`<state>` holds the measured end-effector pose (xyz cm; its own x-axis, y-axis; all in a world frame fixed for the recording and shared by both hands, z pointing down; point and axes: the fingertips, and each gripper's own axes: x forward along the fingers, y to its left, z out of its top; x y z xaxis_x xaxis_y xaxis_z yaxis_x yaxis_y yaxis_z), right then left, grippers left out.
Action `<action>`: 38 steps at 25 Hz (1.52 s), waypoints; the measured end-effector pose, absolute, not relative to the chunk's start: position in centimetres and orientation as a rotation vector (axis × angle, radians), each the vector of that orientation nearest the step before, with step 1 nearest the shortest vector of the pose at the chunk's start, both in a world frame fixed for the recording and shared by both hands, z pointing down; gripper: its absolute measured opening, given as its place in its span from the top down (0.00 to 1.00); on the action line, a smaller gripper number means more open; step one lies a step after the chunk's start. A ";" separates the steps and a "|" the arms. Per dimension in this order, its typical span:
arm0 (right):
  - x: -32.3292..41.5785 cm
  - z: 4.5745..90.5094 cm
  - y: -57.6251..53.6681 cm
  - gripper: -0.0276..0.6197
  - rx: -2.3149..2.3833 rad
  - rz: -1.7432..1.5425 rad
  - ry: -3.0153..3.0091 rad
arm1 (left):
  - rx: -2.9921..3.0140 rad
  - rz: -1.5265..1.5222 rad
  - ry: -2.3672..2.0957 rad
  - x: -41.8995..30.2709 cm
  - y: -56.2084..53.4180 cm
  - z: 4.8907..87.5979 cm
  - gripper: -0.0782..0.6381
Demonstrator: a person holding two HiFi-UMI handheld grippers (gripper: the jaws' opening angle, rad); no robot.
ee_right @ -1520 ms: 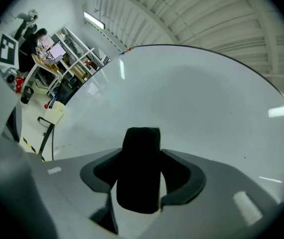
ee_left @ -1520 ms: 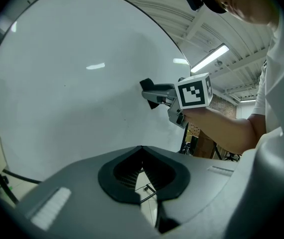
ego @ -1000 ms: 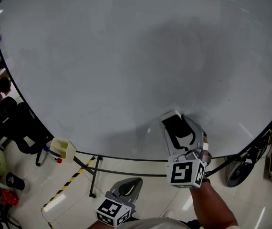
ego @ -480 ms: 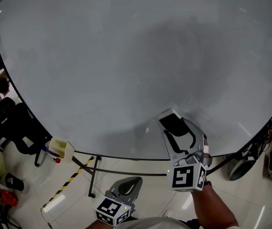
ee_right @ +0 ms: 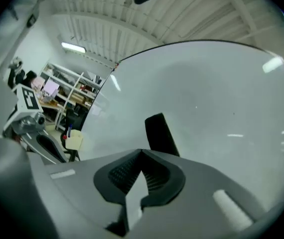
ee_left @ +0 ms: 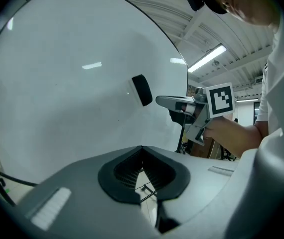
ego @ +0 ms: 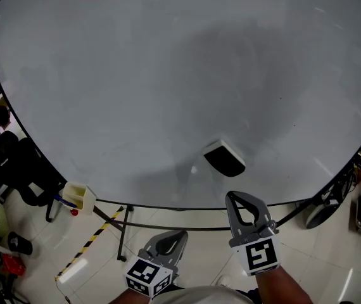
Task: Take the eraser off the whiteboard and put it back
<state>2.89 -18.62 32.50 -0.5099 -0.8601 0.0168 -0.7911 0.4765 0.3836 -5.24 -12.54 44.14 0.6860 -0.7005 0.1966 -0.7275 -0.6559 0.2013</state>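
Both tools are clenched, nothing in either. The eraser (ego: pixel 225 159) sticks low on the whiteboard (ego: pixel 136 75), so I'd say it's put back. Right tool (ego: pixel 234 199) just closed its jaws, hanging off the whiteboard's bottom edge. Left tool (ego: pixel 180 239) idles below that edge.

You drew your right tongs (ego: pixel 234 199) back off the eraser (ego: pixel 225 159), nearer you, and they closed on nothing.

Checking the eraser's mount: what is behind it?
Only the whiteboard shows behind the eraser, which lies flat against it. The patch of board it covers, and whatever holds it there, is hidden.
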 end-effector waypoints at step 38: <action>8.7 40.7 -13.6 0.95 1.279 0.093 -2.741 | 2.669 0.188 -1.120 -3.3 -12.6 44.0 0.87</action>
<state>8.68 -13.65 40.67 -0.6371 -0.7597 0.1304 -0.7668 0.6419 -0.0067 -3.33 -12.63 44.04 0.6979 -0.6847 0.2101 -0.7157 -0.6773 0.1704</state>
